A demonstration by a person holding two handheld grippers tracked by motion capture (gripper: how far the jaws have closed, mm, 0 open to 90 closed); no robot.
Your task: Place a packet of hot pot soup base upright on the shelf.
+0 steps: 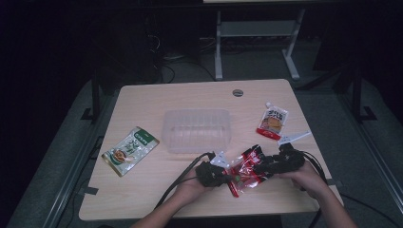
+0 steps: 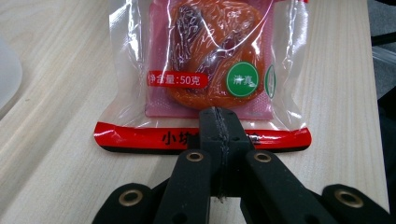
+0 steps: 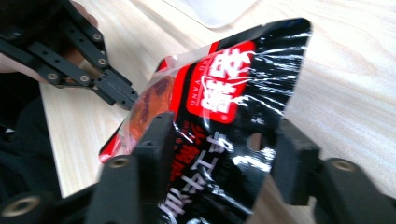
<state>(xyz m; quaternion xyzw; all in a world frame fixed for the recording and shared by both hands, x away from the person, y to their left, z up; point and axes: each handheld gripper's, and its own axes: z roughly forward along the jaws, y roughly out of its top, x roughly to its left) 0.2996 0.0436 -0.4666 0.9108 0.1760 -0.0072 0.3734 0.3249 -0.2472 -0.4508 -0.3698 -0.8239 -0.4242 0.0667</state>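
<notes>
At the lower centre of the high view a red-and-black snack pouch [image 1: 245, 170] hangs between the two grippers, lifted off the surface [image 1: 157, 190]. The left gripper [image 1: 219, 178] has its jaws pressed fully together on the pouch's red bottom seam, as the left gripper view shows clearly: the pouch [image 2: 210, 70] stretches away from the closed jaw tips. The right gripper [image 1: 266, 166] reaches in from the right of the frame at the pouch's black top end. In the right gripper view the pouch [image 3: 224, 121] lies between its jaws, which stand about half open; one jaw seems to lie against the foil, the other sits just clear of it, so this grip looks not yet made.

Behind, at the frame's centre, a clear tub [image 1: 196, 129] stands with nothing inside that I can make out. A green pouch [image 1: 129, 150] lies at the left, an orange spout pouch [image 1: 273, 122] at the upper right, with a white strip [image 1: 294, 137] just below it.

My judgement: the pickup is done and a two-handed hold is nearly set. Left to do are closing the right jaws and then, probably, either tearing the pouch open or putting it in the tub. The other two pouches are untouched.
</notes>
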